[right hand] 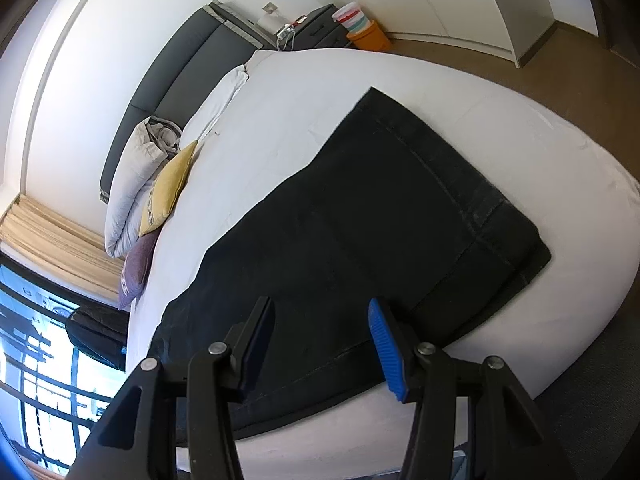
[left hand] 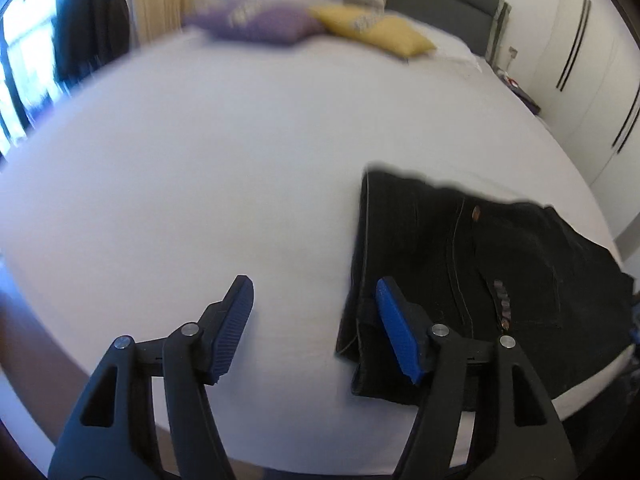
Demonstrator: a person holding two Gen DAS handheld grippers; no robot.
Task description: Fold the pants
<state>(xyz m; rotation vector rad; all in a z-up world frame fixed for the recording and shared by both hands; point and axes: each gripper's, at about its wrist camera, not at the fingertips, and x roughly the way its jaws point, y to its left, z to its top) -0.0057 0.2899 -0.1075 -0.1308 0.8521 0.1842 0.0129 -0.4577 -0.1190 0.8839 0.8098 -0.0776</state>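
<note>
Left wrist view: white bed (left hand: 200, 160) fills most of the frame, blurred. Black pants (left hand: 460, 260) lie lower right on the sheet, near the bed's front edge, waistband area with a copper button (left hand: 475, 212) and zipper facing up. Purple pillow (left hand: 256, 22) and yellow pillow (left hand: 372, 30) sit at top centre, a pale pillow stacked behind them against the grey headboard (left hand: 444, 8). White wardrobe (left hand: 592, 80) with dark vertical handles at right edge, window at far left.

Left gripper (left hand: 316, 304) at bottom centre: jaws spread apart, nothing between them, only bare sheet in the gap. Its right-hand pad (left hand: 394, 332) overlaps the pants' left edge in the picture; can't tell if it touches.

Right wrist view: bed (right hand: 320, 92) runs diagonally, pants (right hand: 380, 220) folded flat into a broad dark slab across centre, hems toward right of frame, long edge close to the mattress edge at bottom. Floor (right hand: 560, 64) upper right, orange bin (right hand: 370, 36) with a striped tub on it at top centre beside a dark nightstand.

Right gripper (right hand: 322, 320) at bottom centre: jaws about half apart, over the near edge of the pants, fabric visible in the gap, pads not pressing on anything.
</note>
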